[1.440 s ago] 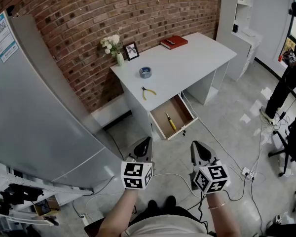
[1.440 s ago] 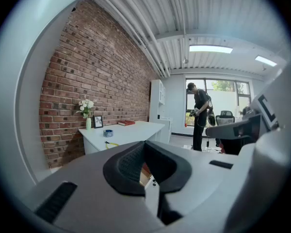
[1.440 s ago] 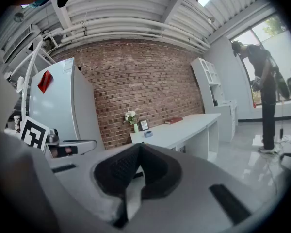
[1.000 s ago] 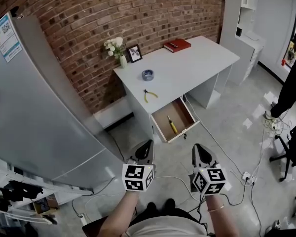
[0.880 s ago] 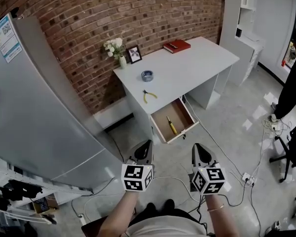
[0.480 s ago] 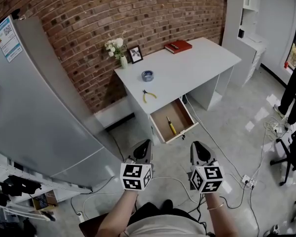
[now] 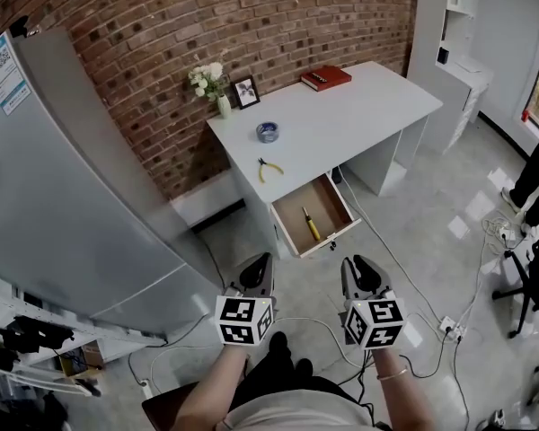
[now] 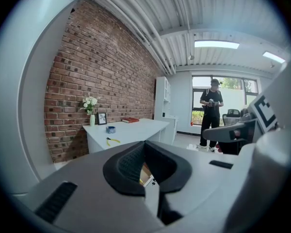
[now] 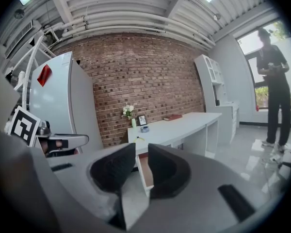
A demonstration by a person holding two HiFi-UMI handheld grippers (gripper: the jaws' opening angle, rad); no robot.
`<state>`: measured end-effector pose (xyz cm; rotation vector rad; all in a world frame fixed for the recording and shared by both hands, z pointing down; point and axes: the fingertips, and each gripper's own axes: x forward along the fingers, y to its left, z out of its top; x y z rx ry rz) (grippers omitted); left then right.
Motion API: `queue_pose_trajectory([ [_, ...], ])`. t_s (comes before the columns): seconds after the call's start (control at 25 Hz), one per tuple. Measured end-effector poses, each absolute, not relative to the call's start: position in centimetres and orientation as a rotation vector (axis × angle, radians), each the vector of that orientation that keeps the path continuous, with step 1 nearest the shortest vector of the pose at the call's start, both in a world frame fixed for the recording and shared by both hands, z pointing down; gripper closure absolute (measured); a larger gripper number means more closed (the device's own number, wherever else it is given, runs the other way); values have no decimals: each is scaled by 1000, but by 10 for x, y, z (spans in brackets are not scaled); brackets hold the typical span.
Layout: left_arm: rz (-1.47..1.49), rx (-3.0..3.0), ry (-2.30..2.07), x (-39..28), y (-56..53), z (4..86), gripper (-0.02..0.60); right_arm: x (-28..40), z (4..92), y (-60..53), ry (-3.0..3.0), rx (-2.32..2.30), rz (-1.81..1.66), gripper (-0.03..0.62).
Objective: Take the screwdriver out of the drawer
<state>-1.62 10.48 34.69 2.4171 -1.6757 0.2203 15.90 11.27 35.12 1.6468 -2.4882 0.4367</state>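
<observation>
The drawer (image 7: 331, 206) is found open, but the yellow-handled screwdriver (image 7: 312, 224) is left inside it, well ahead of the closed, empty left gripper (image 7: 257, 269) and the just part-opened, empty right gripper (image 7: 361, 272); reach and grasp are judged outstanding.

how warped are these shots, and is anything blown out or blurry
Head view: the fisheye bows the brick wall and leans the fridge; light is even, nothing blurred. Left gripper view: dark round vignette; the ceiling light and the window glare. Right gripper view: same vignette; the window at the right edge is washed out.
</observation>
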Motion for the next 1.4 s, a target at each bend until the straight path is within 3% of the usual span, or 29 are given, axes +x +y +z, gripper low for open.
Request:
queue_pose_trajectory([
  [0.8,176,2337,-1650,-56,-19,372,591,135,387,-5,-2381,1512,568,447],
  [1.4,209,2315,-1601,-88,-106,393,591,119,410,-93,-2286,1544,658,447],
])
